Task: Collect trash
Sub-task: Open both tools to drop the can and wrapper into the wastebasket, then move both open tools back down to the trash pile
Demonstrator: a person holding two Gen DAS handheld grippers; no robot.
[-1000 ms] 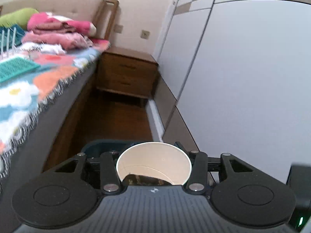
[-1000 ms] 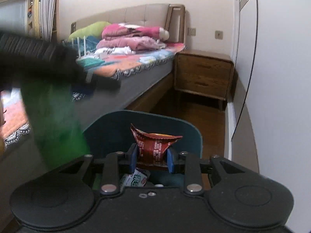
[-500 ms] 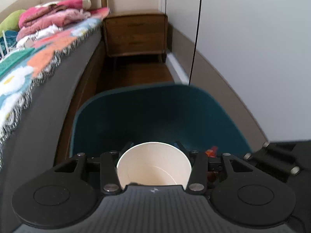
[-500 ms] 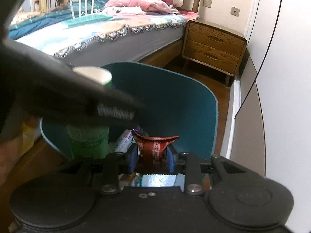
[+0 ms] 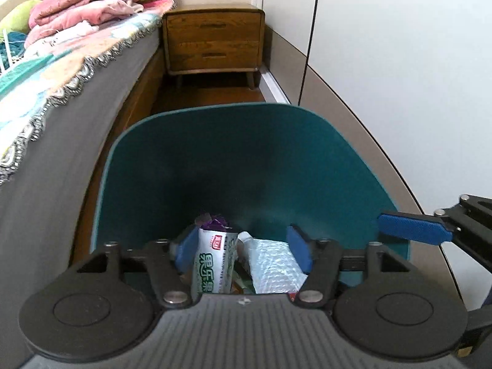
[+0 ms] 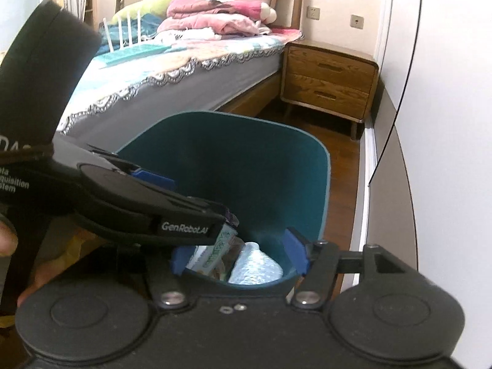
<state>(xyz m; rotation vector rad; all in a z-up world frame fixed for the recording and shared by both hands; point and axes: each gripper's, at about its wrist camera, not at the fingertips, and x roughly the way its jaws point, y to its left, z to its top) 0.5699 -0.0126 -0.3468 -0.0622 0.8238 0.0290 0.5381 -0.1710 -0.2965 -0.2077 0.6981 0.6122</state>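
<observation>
A teal trash bin (image 5: 246,160) stands on the floor between the bed and the wardrobe. My left gripper (image 5: 243,247) hangs over its mouth, jaws opening, with nothing between the blue pads. Below it in the bin lie a green-and-white packet (image 5: 212,264), a silvery bubble-wrap piece (image 5: 273,267) and a purple wrapper (image 5: 212,221). My right gripper (image 6: 236,256) is at the bin's (image 6: 246,166) near rim, jaws also opening and holding nothing. The packet (image 6: 215,255) and the silvery piece (image 6: 255,267) show beyond it. One blue finger (image 5: 412,226) of the right gripper reaches in from the right.
A bed (image 5: 61,98) with a patterned blanket and folded clothes runs along the left. A wooden nightstand (image 5: 212,40) stands behind the bin. White wardrobe doors (image 5: 399,61) line the right. The left tool's black housing (image 6: 123,203) and a hand (image 6: 6,240) cross the right wrist view.
Both grippers have opened. The paper cup has left the left jaws and the red wrapper the right jaws; neither is in sight. The left gripper sank over the bin.
</observation>
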